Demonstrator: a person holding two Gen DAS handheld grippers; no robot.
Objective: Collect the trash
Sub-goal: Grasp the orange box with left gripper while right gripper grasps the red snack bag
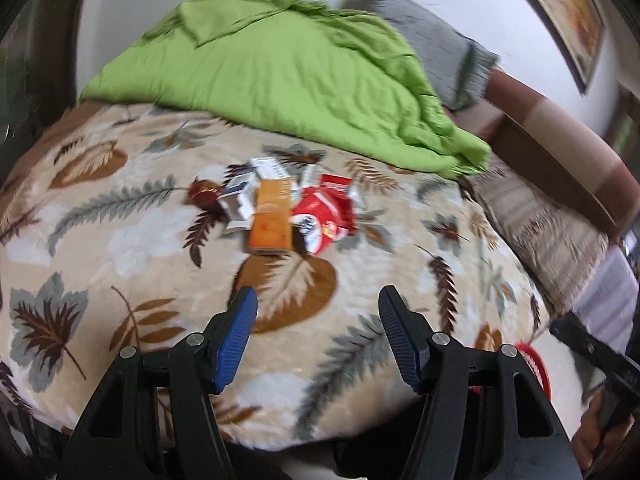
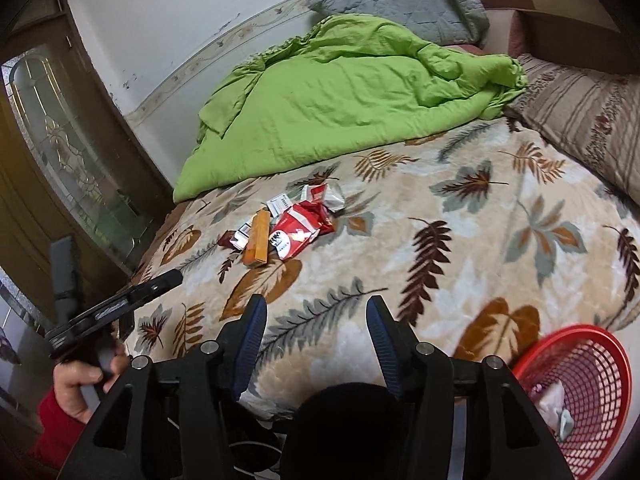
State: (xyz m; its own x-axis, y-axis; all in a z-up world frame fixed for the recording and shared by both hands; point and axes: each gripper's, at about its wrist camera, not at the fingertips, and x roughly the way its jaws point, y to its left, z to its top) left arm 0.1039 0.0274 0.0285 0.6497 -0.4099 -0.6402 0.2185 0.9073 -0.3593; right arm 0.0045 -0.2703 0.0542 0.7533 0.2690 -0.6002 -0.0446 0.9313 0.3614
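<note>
A small pile of trash lies in the middle of the leaf-patterned bed blanket (image 1: 120,240): an orange box (image 1: 271,220), a red and white wrapper (image 1: 324,216), white cartons (image 1: 244,196) and a dark red foil wrapper (image 1: 202,192). The right wrist view shows the same orange box (image 2: 258,238) and red wrapper (image 2: 298,228). My left gripper (image 1: 316,300) is open and empty, short of the pile. My right gripper (image 2: 316,308) is open and empty, also short of it. A red mesh basket (image 2: 580,392) sits at the bed's near right edge, with crumpled pale trash inside.
A green quilt (image 2: 340,100) is bunched across the far half of the bed, with a grey pillow (image 2: 400,4) behind and a striped pillow (image 2: 580,120) at right. A glass-panelled wooden door (image 2: 60,152) stands at left. The basket rim (image 1: 534,364) shows in the left wrist view.
</note>
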